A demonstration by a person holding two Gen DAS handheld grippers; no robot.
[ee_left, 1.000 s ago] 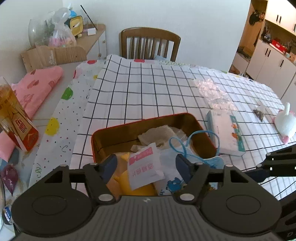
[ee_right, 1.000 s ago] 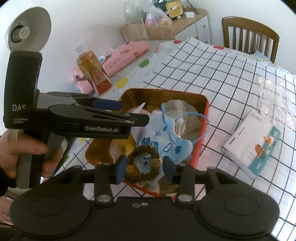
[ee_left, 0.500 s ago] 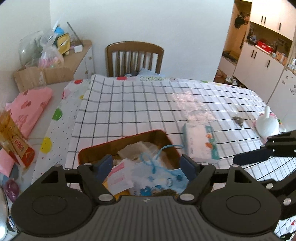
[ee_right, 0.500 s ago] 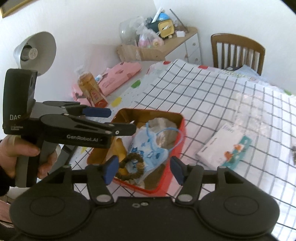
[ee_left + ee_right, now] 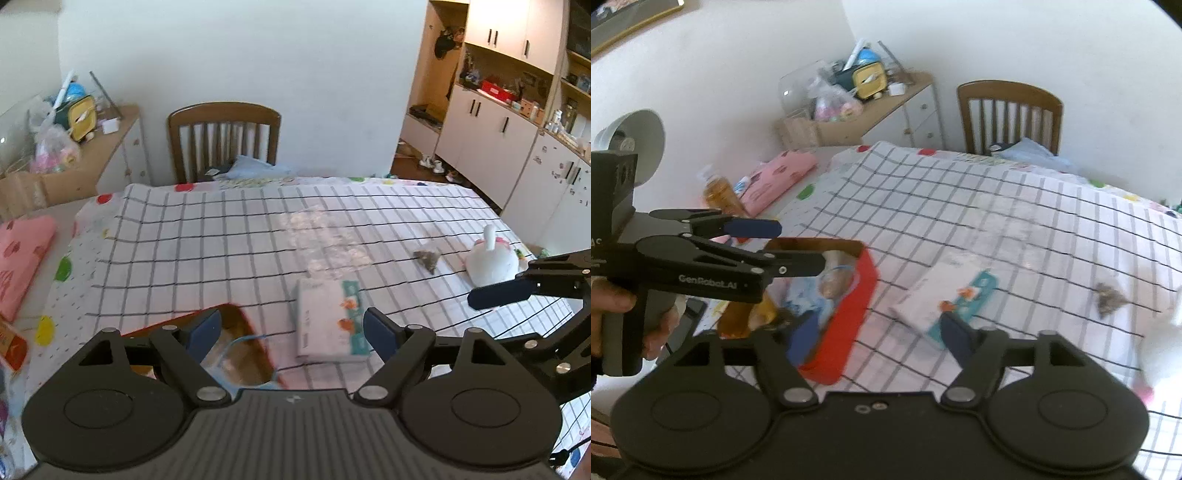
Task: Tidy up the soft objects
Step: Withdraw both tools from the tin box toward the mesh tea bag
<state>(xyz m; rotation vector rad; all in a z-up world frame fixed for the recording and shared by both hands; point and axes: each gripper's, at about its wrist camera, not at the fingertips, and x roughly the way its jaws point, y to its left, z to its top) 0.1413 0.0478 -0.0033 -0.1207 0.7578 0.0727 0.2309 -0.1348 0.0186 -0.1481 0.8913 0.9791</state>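
1. Plainly, the soft things left out are the tissue pack [image 5: 330, 319], the white plush toy [image 5: 493, 258] and a small grey scrap [image 5: 427, 258]; the red tin [image 5: 846, 306] near the desk's [image 5: 221, 236] near-left corner already holds a blue mask [image 5: 798, 299] and other soft bits.
2. The tissue pack lies flat on the checked cloth just right of the tin, apart from it. In the left wrist view its long axis runs roughly away from the camera; in the right wrist view it slants toward the far left.
3. The left gripper [image 5: 291, 330] has its jaws wide apart and empty, and the pack sits just ahead between them, so this hand looks the nearer one for the pack.
4. The right gripper [image 5: 877, 338] is likewise spread and empty, hovering between the tin and the pack; I judge it better placed for the plush toy toward the desk's right edge.
5. The left view shows the toy sharply, and the scrap just left of it; the right view blurs the toy at its frame edge.
6. Only the right view shows the tin's contents and the orange bottle [image 5: 720, 192] at the left edge.
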